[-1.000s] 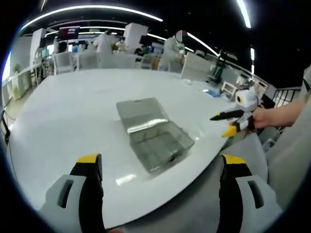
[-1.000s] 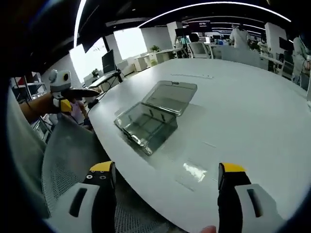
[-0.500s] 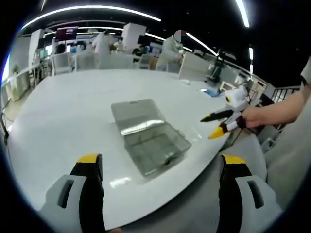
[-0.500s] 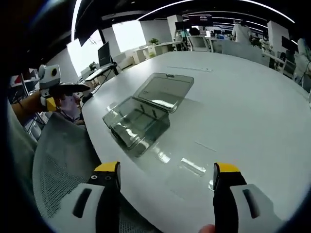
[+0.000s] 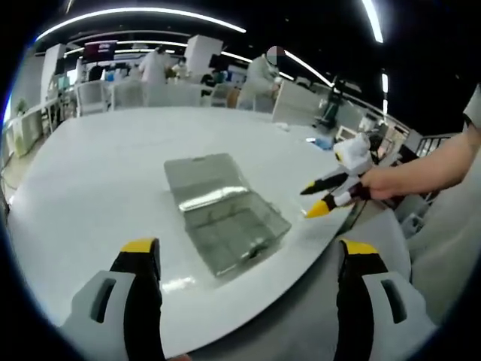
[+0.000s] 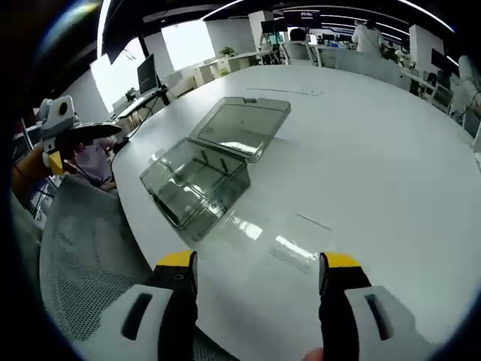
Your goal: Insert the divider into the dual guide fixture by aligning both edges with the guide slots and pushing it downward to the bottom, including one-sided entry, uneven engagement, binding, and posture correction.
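The table [image 6: 391, 150] is plain glossy white, streaked with pale reflections of ceiling lights. The hinged fixture box [image 6: 197, 179] is smoky grey and see-through, its open lid [image 6: 240, 128] the same tint. The flat divider [image 6: 293, 251] is clear, almost colourless. Both the right gripper [image 6: 259, 265] and the left gripper [image 5: 248, 250] have light grey bodies, black jaws and yellow tips.
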